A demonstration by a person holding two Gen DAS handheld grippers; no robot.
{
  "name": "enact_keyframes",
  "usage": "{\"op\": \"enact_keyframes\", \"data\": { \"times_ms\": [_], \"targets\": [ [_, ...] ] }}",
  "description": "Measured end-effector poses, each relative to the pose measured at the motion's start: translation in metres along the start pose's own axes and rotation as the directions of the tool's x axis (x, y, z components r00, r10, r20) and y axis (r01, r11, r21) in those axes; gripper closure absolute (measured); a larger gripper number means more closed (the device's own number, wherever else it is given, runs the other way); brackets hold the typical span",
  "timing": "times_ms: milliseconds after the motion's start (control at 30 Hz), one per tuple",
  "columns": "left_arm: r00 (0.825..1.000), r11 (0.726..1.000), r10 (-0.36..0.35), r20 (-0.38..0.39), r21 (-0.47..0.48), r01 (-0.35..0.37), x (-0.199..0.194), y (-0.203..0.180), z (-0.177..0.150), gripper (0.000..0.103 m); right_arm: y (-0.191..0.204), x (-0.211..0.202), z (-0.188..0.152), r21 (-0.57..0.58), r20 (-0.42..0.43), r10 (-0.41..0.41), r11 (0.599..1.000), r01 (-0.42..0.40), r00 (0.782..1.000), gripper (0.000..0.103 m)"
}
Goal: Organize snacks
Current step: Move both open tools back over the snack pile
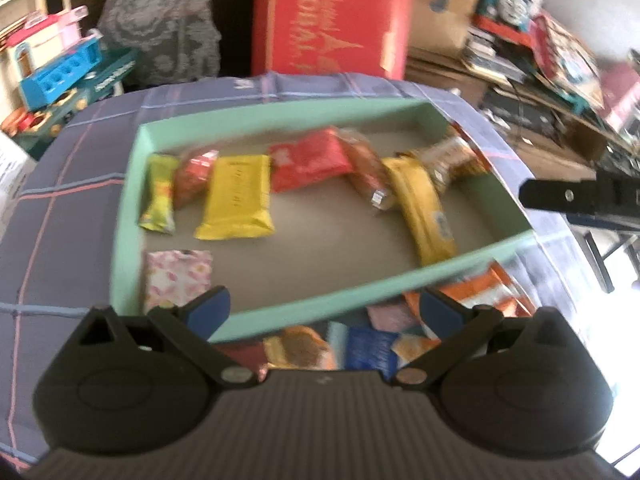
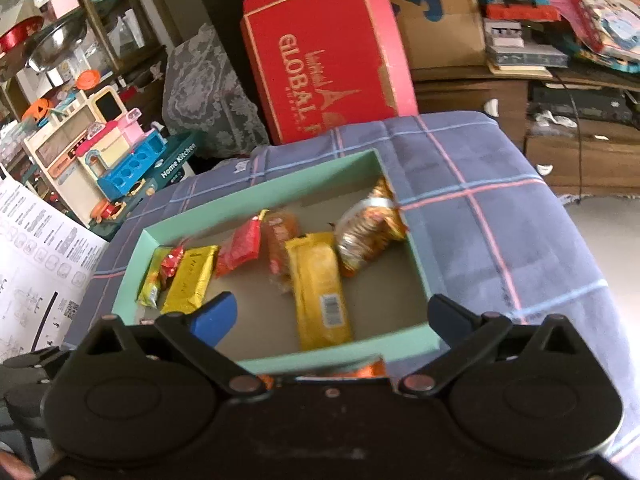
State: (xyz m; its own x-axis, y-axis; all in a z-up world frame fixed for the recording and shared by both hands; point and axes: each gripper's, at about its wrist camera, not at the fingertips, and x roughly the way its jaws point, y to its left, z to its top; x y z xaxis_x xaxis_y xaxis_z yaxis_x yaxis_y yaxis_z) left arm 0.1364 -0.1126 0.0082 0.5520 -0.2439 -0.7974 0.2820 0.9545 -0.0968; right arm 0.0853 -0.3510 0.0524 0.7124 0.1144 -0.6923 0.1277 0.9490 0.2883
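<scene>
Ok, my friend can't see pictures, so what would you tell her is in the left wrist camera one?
A mint-green tray on a blue plaid cloth holds snack packets in a row, among them a yellow packet and a red packet. The left hand-held gripper is open and empty above loose snacks outside the tray. A red box stands behind.

plaid blue cloth surface [image 2: 480, 208] carries mint-green tray [image 1: 132, 184]; loose snack packets [image 1: 368, 348] just beside its near wall.
</scene>
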Motion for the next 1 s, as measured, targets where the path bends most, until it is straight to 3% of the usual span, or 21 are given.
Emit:
{"op": "enact_keyframes", "data": {
  "times_ms": [367,500,567,667,933,1000],
  "targets": [
    [0.996,0.986,-0.036,-0.076,0.161,0.048,0.022,-0.065,-0.022,0.000,-0.049,-0.019,-0.033,0.109,-0.034,-0.008,0.994,0.012,0.999,0.001],
    [0.996,0.980,-0.026,-0.090,0.195,0.043,0.034,-0.079,-0.025,0.000,-0.057,-0.013,-0.041,0.132,-0.051,0.012,0.991,-0.006,0.999,0.019],
    [0.996,0.975,-0.022,-0.088,0.216,0.041,0.038,-0.084,-0.025,0.000,-0.059,-0.007,-0.043,0.142,-0.067,0.029,0.990,-0.019,0.997,0.039],
    [0.996,0.968,-0.017,-0.083,0.248,0.037,0.045,-0.092,-0.023,0.000,-0.060,0.004,-0.046,0.156,-0.092,0.053,0.987,-0.038,0.994,0.056],
    [0.995,0.946,-0.038,-0.090,0.318,0.065,0.064,-0.111,-0.019,0.008,-0.074,0.018,-0.052,0.210,-0.124,0.067,0.977,-0.039,0.990,0.057],
    [0.995,0.938,-0.047,-0.084,0.338,0.073,0.067,-0.116,-0.020,0.015,-0.077,0.020,-0.056,0.213,-0.135,0.058,0.977,-0.028,0.989,0.057]
  ]
}}
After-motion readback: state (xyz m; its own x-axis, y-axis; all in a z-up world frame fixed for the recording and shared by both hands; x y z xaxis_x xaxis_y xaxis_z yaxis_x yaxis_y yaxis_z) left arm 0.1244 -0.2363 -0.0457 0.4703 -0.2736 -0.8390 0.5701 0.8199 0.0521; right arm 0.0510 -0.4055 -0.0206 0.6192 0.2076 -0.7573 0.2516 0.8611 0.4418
